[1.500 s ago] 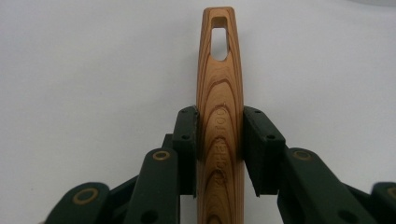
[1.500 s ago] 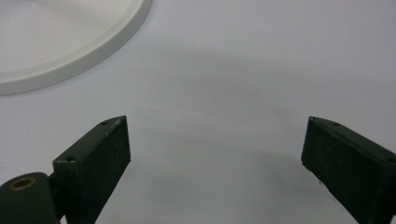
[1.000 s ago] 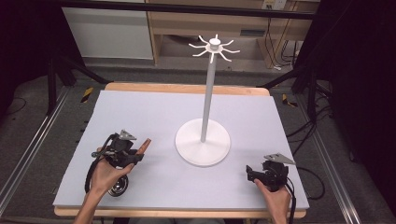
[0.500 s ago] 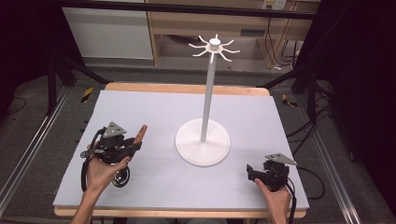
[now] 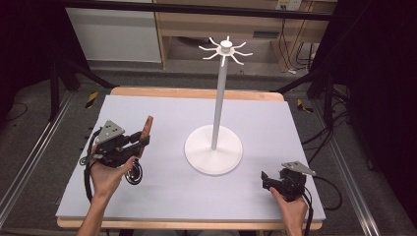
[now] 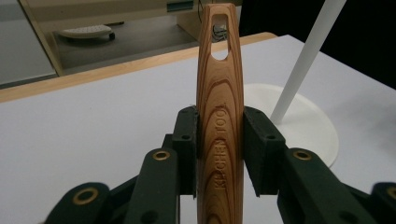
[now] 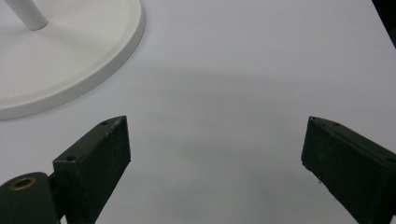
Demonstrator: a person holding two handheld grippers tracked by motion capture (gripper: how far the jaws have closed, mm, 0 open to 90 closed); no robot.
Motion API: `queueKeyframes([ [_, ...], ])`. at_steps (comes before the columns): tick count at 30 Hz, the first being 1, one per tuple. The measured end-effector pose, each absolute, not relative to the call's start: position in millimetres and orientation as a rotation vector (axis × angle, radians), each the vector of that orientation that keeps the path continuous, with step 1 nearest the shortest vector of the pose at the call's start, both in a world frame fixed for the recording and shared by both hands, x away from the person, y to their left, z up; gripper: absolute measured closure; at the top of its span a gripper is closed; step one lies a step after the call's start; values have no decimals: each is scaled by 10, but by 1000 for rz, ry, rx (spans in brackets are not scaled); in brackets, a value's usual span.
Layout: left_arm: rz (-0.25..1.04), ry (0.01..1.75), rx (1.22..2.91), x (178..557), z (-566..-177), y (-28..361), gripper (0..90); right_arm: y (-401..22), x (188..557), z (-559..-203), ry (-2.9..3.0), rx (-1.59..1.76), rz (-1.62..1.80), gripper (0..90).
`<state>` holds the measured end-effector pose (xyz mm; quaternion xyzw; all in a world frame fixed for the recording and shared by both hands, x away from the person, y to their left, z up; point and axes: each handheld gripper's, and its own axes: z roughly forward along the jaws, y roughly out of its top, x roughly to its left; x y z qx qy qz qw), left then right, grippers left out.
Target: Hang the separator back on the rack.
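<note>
Left gripper (image 5: pixel 139 142): held in the person's left hand (image 5: pixel 109 173) over the left part of the tabletop (image 5: pixel 162 110). Jaws closed on a wooden handle (image 6: pixel 219 121) stamped "KITCHEN TOOL", with a slotted hole near its tip. In the high view the handle (image 5: pixel 146 129) points up and away from the person, tilted toward the stand. A dark round part hangs below the gripper near the hand; what it is cannot be told.

Stand (image 5: pixel 214 152): white, with a round flat base at the centre of the tabletop, an upright pole and a ring of short hooks at the top. Well apart from both grippers. In the left gripper view its pole and base (image 6: pixel 303 126) lie beyond the handle, to the right.

Right gripper (image 5: pixel 264 179): held in the right hand (image 5: pixel 291 209) low at the right front of the tabletop. Jaws wide apart, gripping nothing; bare tabletop (image 7: pixel 224 93) between them, stand base (image 7: pixel 70 56) ahead at upper left.

Surroundings: wooden shelving and cables behind the tabletop; metal rails along both sides.
</note>
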<state>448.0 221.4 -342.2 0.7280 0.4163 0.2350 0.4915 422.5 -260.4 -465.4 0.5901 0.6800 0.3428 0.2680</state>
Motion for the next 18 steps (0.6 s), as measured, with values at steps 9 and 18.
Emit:
queueKeyframes([
  [9,583,966,1726,4488,-3274,2141,675,-2606,4211,-4652,1824,1585,934,85],
  [18,585,916,1675,4537,-3082,2002,675,-2606,4192,-4655,1825,1572,941,85],
])
